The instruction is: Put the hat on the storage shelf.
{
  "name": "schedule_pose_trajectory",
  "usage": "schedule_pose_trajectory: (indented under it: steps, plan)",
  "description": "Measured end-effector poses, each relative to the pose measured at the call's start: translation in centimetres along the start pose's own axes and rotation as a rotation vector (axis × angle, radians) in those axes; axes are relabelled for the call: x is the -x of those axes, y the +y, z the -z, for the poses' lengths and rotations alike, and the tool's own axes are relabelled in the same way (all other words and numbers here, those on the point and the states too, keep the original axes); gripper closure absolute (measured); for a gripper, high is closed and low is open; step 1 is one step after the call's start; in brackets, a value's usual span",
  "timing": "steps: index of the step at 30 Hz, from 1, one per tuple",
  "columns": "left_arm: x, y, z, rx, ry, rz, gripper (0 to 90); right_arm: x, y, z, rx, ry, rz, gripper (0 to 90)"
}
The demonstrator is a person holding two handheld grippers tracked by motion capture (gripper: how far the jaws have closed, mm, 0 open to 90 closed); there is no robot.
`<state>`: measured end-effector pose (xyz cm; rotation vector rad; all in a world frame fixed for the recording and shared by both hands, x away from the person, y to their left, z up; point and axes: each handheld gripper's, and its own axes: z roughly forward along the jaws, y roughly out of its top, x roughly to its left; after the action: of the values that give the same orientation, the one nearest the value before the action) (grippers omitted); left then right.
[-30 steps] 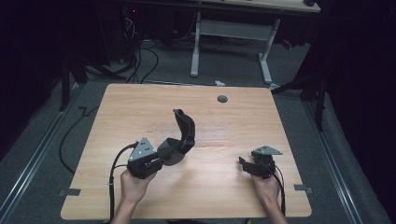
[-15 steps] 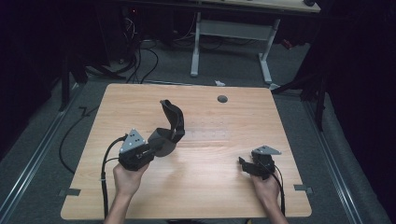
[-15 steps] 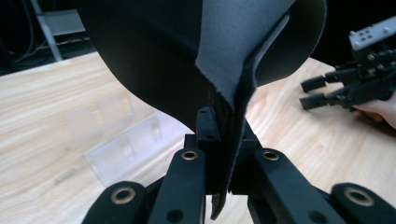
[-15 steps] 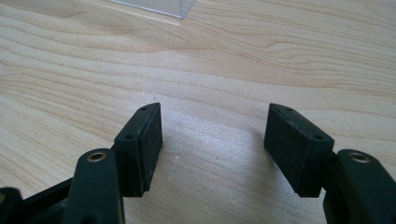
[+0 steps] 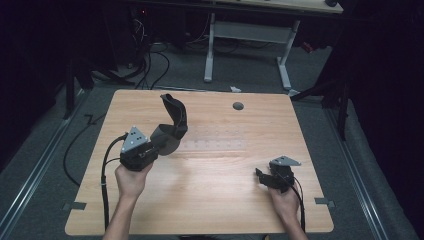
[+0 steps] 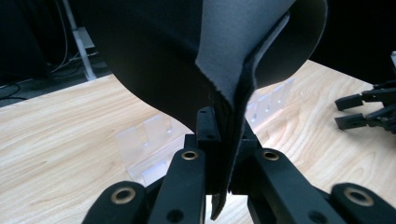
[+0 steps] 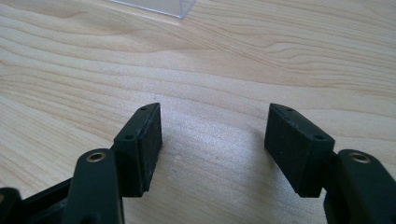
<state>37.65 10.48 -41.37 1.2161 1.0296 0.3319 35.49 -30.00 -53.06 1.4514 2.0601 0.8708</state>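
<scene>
Left tongs [image 5: 159, 142] grip dark sheet [image 5: 172, 122] above table [image 5: 210, 200].

A clear plastic rack [image 5: 212, 138] lies mid-table [image 5: 220, 200], beyond it a round grommet hole [image 5: 238, 106].

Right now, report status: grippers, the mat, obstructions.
Left gripper shut on black mat, mat lifted and curled above table. Right gripper open, empty, low over wood. Clear plastic tray lies beside the mat.

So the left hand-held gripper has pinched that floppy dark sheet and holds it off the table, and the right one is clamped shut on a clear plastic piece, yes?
Not quite. The right hand-held gripper holds nothing: the right gripper view shows its jaws apart over bare table, with the clear plastic piece lying beyond them. The left hand-held gripper does pinch the dark sheet off the table.
</scene>
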Motion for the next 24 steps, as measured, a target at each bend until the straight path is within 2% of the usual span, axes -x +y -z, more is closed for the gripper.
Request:
schedule_pose_trajectory:
  steps: [8,17,24]
  plan:
    - [-0.7,0.4,-1.2,0.013,0.027,-0.034,86.6,0.0,0.0,0.0,0.000,0.001,0.001,36.6]
    - [-1.8,0.2,-2.5,0.028,0.066,-0.020,86.6,0.0,0.0,0.0,0.000,0.003,0.001,36.2]
    - [-2.5,-0.3,-3.5,0.030,0.097,-0.033,86.5,0.0,0.0,0.0,0.000,0.003,0.002,36.1]
